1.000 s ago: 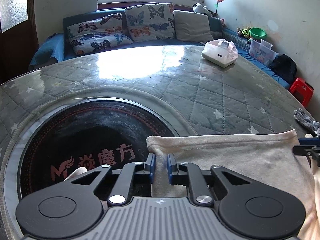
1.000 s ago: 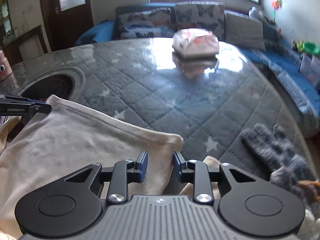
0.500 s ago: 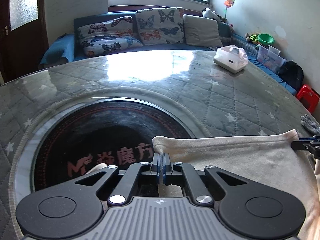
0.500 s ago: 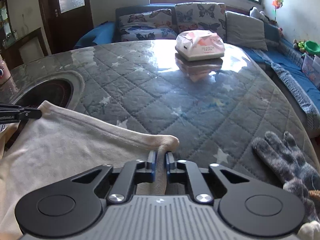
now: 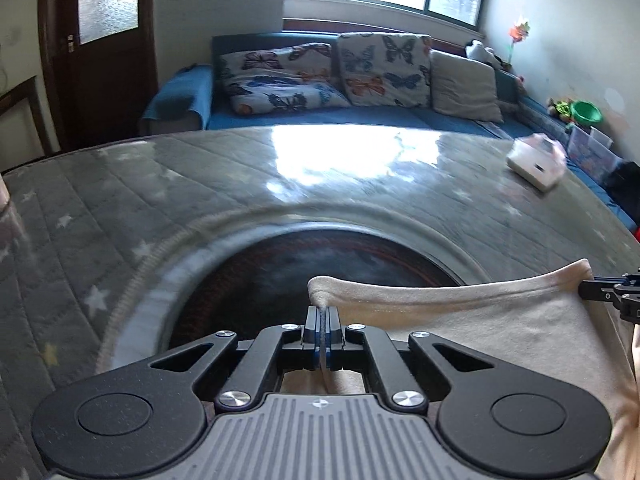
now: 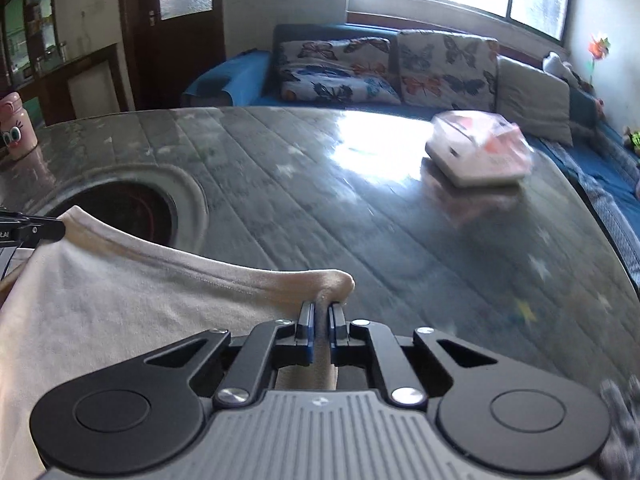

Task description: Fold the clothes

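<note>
In the left wrist view we count 1 cream garment [image 5: 460, 320], 1 white tissue pack [image 5: 536, 164] and 2 grippers. Our left gripper [image 5: 321, 330] has its jaws pressed together on a corner of the garment, which bunches just above the fingertips and spreads away to the right of them. There the right gripper [image 5: 612, 294] pinches the other corner at the frame's edge. Ahead of the tongs lies a round dark inset [image 5: 320, 276] in the table [image 5: 160, 200], whose grey quilted star-print cover shines under glass. Beyond it stand a blue sofa [image 5: 360, 118] with 3 cushions, a window and a dark door.

In the right wrist view, the right gripper [image 6: 321, 330] is clamped on its corner of the same garment [image 6: 120, 300], which stretches left to the left gripper [image 6: 32, 230]. The tissue pack [image 6: 480, 154] sits far ahead to the right, 1 pink cup [image 6: 16, 128] far left, 1 grey glove [image 6: 620, 408] at lower right.
</note>
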